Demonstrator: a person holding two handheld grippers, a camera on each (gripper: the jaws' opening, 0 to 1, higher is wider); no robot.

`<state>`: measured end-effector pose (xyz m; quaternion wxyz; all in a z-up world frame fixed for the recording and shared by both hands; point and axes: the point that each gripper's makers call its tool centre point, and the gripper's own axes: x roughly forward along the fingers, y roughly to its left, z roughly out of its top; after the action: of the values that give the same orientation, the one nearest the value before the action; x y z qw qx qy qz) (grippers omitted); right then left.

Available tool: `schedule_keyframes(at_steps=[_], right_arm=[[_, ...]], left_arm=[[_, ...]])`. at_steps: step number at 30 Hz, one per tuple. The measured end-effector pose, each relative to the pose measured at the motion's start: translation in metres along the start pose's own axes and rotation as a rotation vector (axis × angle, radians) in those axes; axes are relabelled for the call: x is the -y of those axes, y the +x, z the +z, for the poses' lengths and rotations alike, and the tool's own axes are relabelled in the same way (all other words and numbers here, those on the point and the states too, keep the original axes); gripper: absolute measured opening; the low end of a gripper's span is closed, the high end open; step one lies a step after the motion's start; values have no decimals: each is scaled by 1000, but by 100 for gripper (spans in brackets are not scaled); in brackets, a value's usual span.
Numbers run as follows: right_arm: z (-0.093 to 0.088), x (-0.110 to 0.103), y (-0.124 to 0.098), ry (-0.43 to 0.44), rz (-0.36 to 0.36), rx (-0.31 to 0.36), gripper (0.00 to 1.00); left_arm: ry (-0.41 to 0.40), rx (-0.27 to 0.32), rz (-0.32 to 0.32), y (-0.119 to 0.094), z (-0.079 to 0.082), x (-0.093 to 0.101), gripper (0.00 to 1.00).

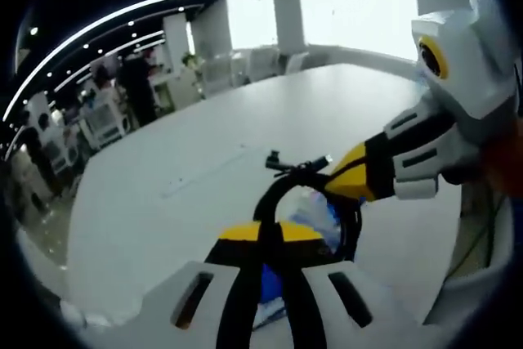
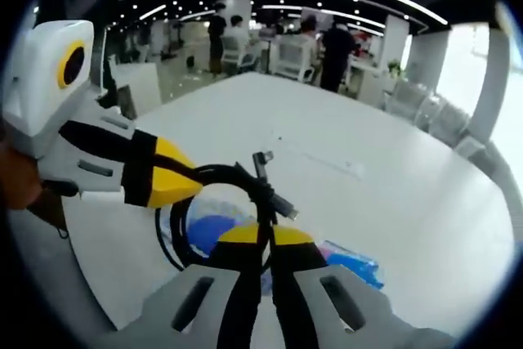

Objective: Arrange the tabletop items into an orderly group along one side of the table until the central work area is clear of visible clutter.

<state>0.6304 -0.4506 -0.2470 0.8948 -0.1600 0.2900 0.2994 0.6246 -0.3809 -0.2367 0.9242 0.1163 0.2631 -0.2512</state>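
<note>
A black cable (image 1: 276, 190) coiled in a loop hangs over the white table (image 1: 188, 153), its plug end (image 1: 274, 157) sticking up. My left gripper (image 1: 270, 233) is shut on the bottom of the loop. The right gripper (image 1: 350, 181) comes in from the right, its yellow tips pinching the loop's upper side. In the right gripper view the cable loop (image 2: 214, 172) runs between my right gripper (image 2: 265, 236), shut on it, and the left gripper (image 2: 173, 177) at the left. A clear bag with blue contents (image 2: 208, 230) lies on the table (image 2: 384, 194) under the coil, seen also as the bag (image 1: 317, 212).
The white table stretches far ahead, with a thin pale strip (image 1: 196, 177) lying on it. Chairs (image 1: 253, 63) line its far edge by bright windows. People (image 2: 333, 51) stand among desks beyond the table's other end.
</note>
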Motion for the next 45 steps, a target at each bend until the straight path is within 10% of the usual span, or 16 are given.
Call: schedule_keyframes(at_steps=[21, 45], right_arm=[[-103, -1, -37, 33, 12, -179, 2], [-172, -5, -8, 101, 101, -330, 3]], left_arm=[[-15, -92, -169, 13, -56, 95, 2], [-81, -243, -236, 50, -115, 120, 2]])
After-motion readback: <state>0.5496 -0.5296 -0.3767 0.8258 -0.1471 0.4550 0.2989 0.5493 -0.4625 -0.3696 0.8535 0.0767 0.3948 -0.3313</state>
